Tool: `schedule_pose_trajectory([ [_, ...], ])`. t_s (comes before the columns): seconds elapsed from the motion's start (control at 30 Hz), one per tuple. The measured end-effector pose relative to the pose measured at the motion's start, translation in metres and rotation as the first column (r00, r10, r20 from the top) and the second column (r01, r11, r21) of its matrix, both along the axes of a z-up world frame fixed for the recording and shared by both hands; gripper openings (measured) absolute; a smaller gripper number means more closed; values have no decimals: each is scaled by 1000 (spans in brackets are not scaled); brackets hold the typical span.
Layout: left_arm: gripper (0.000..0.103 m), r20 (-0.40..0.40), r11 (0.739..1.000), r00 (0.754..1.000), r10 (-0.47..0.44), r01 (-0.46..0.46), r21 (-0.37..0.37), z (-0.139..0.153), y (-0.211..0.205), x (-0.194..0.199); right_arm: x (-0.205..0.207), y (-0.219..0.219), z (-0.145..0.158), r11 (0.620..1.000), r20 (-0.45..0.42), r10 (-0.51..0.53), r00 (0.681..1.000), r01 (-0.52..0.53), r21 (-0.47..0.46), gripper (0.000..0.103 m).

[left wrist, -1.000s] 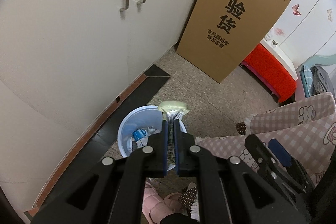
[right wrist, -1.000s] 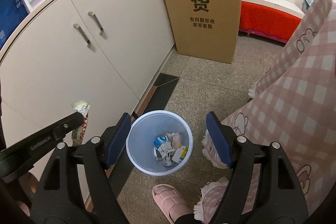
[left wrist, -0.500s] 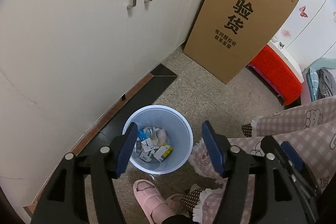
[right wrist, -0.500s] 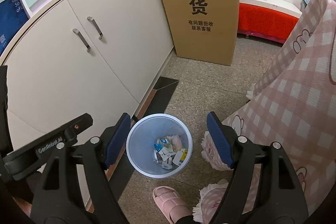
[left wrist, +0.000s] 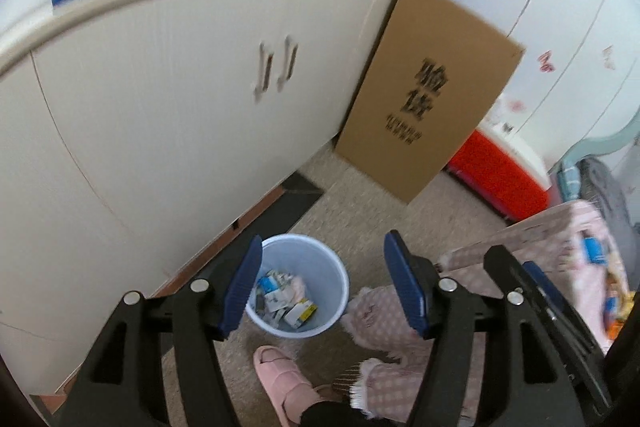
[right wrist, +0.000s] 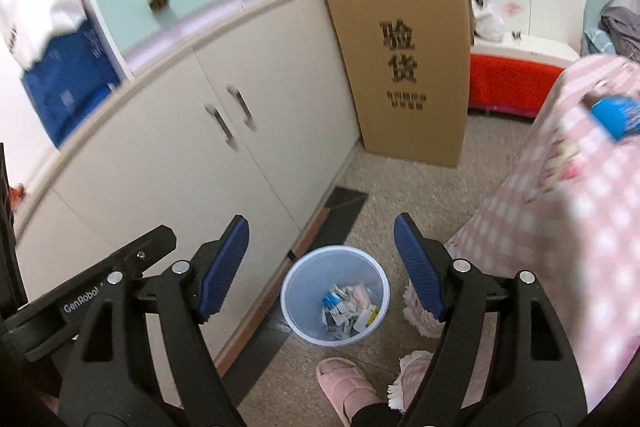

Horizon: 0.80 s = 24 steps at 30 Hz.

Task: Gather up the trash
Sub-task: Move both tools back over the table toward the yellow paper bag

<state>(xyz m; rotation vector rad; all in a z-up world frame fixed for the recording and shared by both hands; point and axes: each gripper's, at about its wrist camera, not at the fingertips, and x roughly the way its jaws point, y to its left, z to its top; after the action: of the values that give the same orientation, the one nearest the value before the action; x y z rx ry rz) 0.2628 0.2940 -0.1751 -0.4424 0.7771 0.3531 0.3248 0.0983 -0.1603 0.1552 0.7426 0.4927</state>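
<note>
Standing upright, mouth up: bin (left wrist: 332,267) (trash (left wrist: 286,301) inside).

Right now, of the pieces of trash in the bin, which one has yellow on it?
The small box at the near right of the pile in the bin, with a yellow face and dark markings. The other scraps around it look white, blue or pink.

Speckled beige stone floor (right wrist: 420,195) carries everything. Round pale-blue plastic bin (right wrist: 298,303) stands on it, paper scraps and small cartons (right wrist: 348,311) inside. Dark rectangular floor mat (right wrist: 340,215) at the bin's 12 o'clock, along the cabinet base. Tall brown cardboard sheet (right wrist: 404,59) stands further out at 1 o'clock. Pink slipper (right wrist: 344,379) at 6 o'clock, near the bin.
</note>
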Motion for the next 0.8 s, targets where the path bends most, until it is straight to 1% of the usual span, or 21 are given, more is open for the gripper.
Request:
schedule_pose_trajectory([
  [0.1, 64, 54, 999, 998, -36, 35, 13, 30, -24, -12, -17, -29, 28, 999, 44, -32, 999, 30, 31, 76],
  [0.2, 65, 94, 994, 990, -105, 102, 29, 56, -58, -16, -28, -64, 52, 997, 80, -73, 994, 69, 43, 76],
  [0.27, 65, 104, 989, 983, -149, 147, 35, 67, -81, -17, -32, -90, 63, 993, 87, -105, 991, 101, 53, 76],
  [0.3, 65, 115, 982, 975, -188, 185, 33, 75, -98, -16, -33, -105, 68, 991, 91, -124, 988, 119, 55, 76],
  [0.37, 65, 120, 972, 964, -236, 234, 32, 81, -124, -10, -37, -140, 77, 985, 101, -170, 980, 165, 57, 76],
  [0.43, 65, 123, 956, 948, -293, 289, 47, 88, -158, -1, -39, -169, 82, 976, 108, -216, 970, 212, 47, 76],
  [0.5, 66, 116, 938, 931, -346, 342, 57, 91, -188, 5, -40, -207, 86, 964, 110, -267, 957, 265, 33, 78],
  [0.53, 66, 114, 923, 916, -386, 382, 56, 92, -208, 8, -41, -219, 85, 959, 107, -284, 953, 283, 29, 79],
  [0.6, 66, 101, 904, 899, -427, 422, 63, 91, -236, 11, -43, -253, 84, 941, 105, -337, 936, 337, 13, 83],
  [0.7, 66, 81, 863, 860, -504, 499, 76, 88, -283, 23, -45, -299, 77, 910, 100, -411, 906, 414, -10, 86],
  [0.77, 66, 60, 845, 843, -534, 530, 68, 82, -304, 32, -44, -327, 70, 881, 74, -469, 880, 472, -38, 91],
  [0.8, 66, 50, 839, 838, -544, 541, 62, 79, -311, 35, -42, -338, 66, 871, 57, -486, 872, 489, -55, 92],
])
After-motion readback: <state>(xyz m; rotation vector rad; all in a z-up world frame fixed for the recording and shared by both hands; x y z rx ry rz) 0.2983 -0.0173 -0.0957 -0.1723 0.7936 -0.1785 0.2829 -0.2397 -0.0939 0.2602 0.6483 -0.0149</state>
